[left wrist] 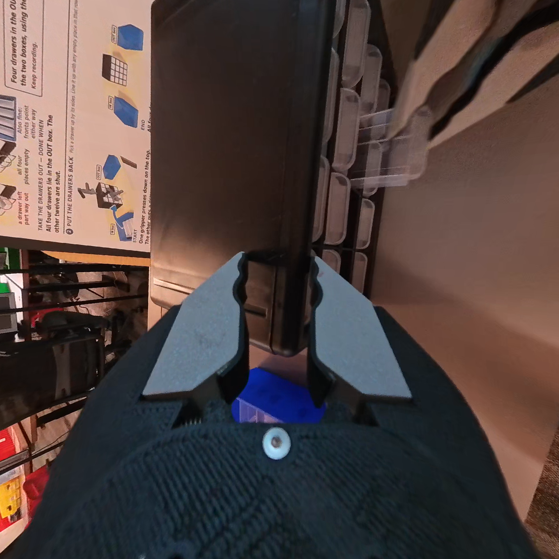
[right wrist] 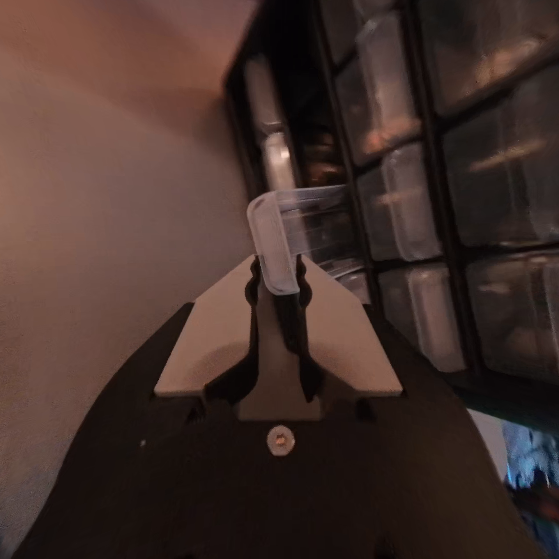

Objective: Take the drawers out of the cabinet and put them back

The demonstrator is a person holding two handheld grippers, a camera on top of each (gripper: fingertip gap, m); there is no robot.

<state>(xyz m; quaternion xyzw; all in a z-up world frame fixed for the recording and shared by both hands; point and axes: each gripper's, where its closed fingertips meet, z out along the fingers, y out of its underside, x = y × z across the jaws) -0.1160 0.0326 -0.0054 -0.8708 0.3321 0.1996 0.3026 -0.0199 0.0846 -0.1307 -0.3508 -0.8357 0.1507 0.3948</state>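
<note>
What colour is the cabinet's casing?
Black cabinet, holding clear plastic drawers; the left wrist view shows it best.

Glossy black plastic cabinet (left wrist: 236,136), clear drawer (right wrist: 272,242)

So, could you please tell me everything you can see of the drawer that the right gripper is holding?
The drawer is small, of clear, colourless plastic with faint ridges along its side walls and a rounded, frosted front handle. It sticks partway out of its slot in the black cabinet, its back end still inside. The right gripper is closed on the handle, one finger on each side. It looks empty, though blur makes that uncertain. Neighbouring drawers sit shut.
</note>
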